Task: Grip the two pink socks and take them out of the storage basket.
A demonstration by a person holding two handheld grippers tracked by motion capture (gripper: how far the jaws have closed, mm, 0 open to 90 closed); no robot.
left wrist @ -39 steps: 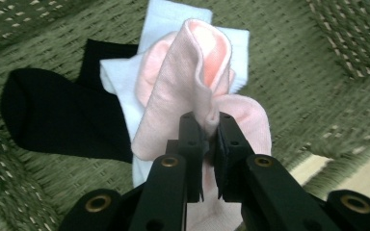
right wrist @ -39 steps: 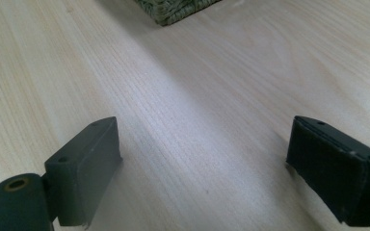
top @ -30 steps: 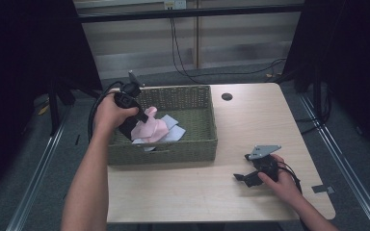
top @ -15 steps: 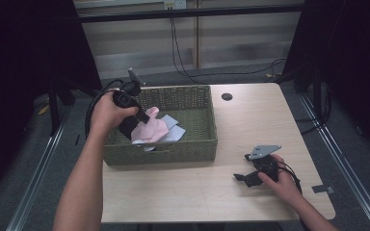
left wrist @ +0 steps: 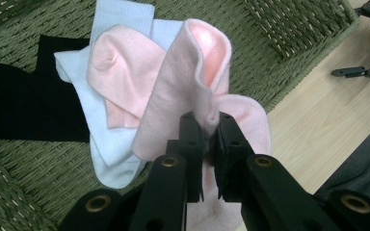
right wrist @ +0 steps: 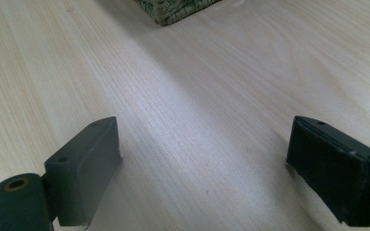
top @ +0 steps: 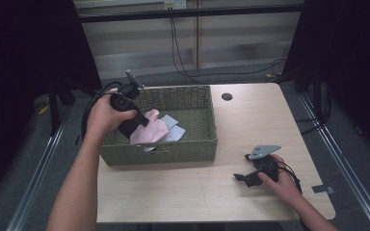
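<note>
A green woven basket [top: 188, 144] stands on the left half of the wooden table [top: 250, 115]. My left gripper [top: 137, 124] reaches into it and is shut on a pink sock [left wrist: 192, 82], pinching a fold of it between the jaws. The pink sock [top: 150, 130] lifts slightly above a pale blue sock [left wrist: 101, 139] and a black sock [left wrist: 24, 103] lying on the basket floor. My right gripper [top: 244, 177] rests low over the table near the right front, jaws wide open with bare wood between them; one of its pads [right wrist: 86, 163] shows close up.
The basket's corner [right wrist: 178, 9] shows at the top of the right gripper view. A small dark round hole [top: 227, 96] sits in the table behind the basket. Cables [top: 188, 57] hang on the floor beyond the table. The right gripper [left wrist: 366, 72] shows far off in the left gripper view.
My left gripper has risen slightly and shifted a little toward the basket's left wall, drawing the pink sock up with it. The right gripper has stayed still.
</note>
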